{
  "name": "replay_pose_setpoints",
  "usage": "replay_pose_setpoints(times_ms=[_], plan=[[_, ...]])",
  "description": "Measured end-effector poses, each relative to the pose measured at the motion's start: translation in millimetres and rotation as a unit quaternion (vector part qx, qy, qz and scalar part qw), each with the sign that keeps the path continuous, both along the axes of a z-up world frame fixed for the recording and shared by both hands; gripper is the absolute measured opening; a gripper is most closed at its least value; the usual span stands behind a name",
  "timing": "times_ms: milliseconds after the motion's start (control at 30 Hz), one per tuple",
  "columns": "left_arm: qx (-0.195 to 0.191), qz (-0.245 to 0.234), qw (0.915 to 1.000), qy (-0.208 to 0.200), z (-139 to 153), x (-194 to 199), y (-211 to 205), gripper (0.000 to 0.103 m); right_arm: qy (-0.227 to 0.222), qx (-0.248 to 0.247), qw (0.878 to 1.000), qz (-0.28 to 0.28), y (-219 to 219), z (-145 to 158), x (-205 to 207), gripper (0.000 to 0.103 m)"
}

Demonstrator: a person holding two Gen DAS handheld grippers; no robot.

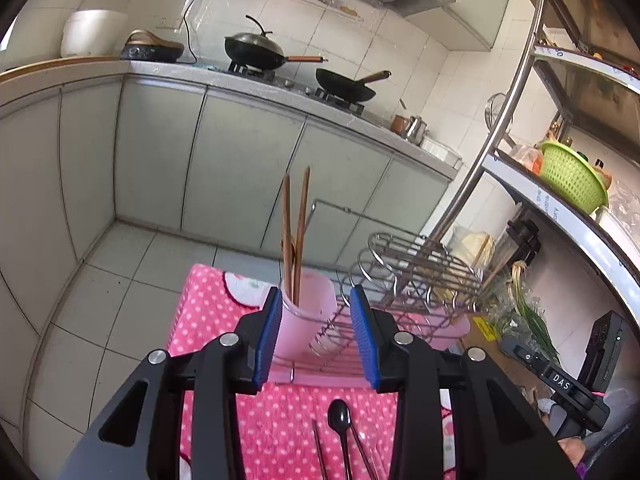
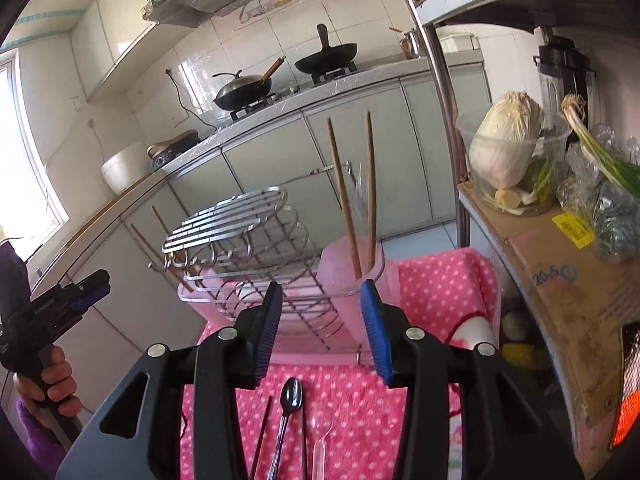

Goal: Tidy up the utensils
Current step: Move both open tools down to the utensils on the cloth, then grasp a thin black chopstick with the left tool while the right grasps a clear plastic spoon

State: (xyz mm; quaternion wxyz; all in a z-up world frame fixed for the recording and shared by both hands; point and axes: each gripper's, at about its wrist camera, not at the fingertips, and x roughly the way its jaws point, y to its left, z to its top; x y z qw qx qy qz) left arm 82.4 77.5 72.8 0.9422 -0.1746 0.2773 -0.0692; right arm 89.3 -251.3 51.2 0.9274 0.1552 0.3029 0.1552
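Note:
A pink cup (image 1: 306, 312) holds brown wooden chopsticks (image 1: 296, 232) upright at the end of a wire dish rack (image 1: 404, 280) on a pink dotted cloth (image 1: 208, 312). In the right wrist view the cup (image 2: 340, 276), chopsticks (image 2: 370, 184) and rack (image 2: 248, 240) show again. A black spoon (image 1: 340, 420) and dark chopsticks (image 1: 320, 456) lie on the cloth below my left gripper (image 1: 316, 336), which is open and empty. My right gripper (image 2: 322, 328) is open and empty above a metal spoon (image 2: 290, 400), a clear spoon (image 2: 322, 432) and dark chopsticks (image 2: 262, 436).
Grey cabinets (image 1: 240, 160) carry a stove with two black woks (image 1: 256, 50). A metal shelf (image 1: 560, 200) with a green basket (image 1: 572, 176) stands at right. A cardboard box (image 2: 560, 280) carries cabbage (image 2: 506, 144) and scallions. The left gripper shows at left (image 2: 72, 292).

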Motion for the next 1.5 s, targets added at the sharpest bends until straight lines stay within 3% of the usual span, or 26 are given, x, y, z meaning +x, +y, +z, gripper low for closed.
replay_pose_setpoints(times_ms=[200,367,500,667,767,933,1167,1267,1367,1500], plan=[[0.002,-0.025,0.9979,0.06,-47.1,-5.6,-21.7,0.034,0.054,-0.004,0.998,0.017,11.5,-39.5,-17.0,0.042],[0.007,-0.043,0.9913,0.124,-93.9,-2.0,-39.9,0.034,0.104,-0.001,0.994,0.023,15.4,-73.4,-23.5,0.042],[0.002,-0.064,0.9796,0.19,-133.2,7.7,-52.8,0.033,0.14,0.005,0.99,0.029,14.6,-96.0,-24.9,0.042],[-0.007,-0.079,0.962,0.261,-170.4,24.3,-63.3,0.022,0.165,0.023,0.985,0.039,12.8,-110.2,-26.0,0.042],[0.008,-0.08,0.9539,0.289,-182.8,35.7,-70.8,0.016,0.173,0.035,0.983,0.043,9.6,-115.1,-24.8,0.042],[0.035,-0.088,0.9496,0.299,-187.8,47.2,-89.4,0.016,0.185,0.048,0.98,0.051,8.1,-122.3,-23.0,0.042],[0.081,-0.083,0.937,0.33,-207.7,62.2,-113.3,0.016,0.201,0.054,0.976,0.064,12.1,-129.1,-19.5,0.041],[0.099,-0.082,0.9394,0.318,-209.2,63.6,-121.1,0.016,0.205,0.055,0.975,0.069,14.9,-130.9,-17.0,0.041],[0.123,-0.08,0.9417,0.303,-212.1,65.6,-127.2,0.006,0.212,0.062,0.972,0.079,20.1,-134.1,-13.8,0.041],[0.097,-0.079,0.9463,0.298,-208.1,63.6,-115.8,0.004,0.219,0.069,0.968,0.096,30.3,-136.5,-10.8,0.041]])
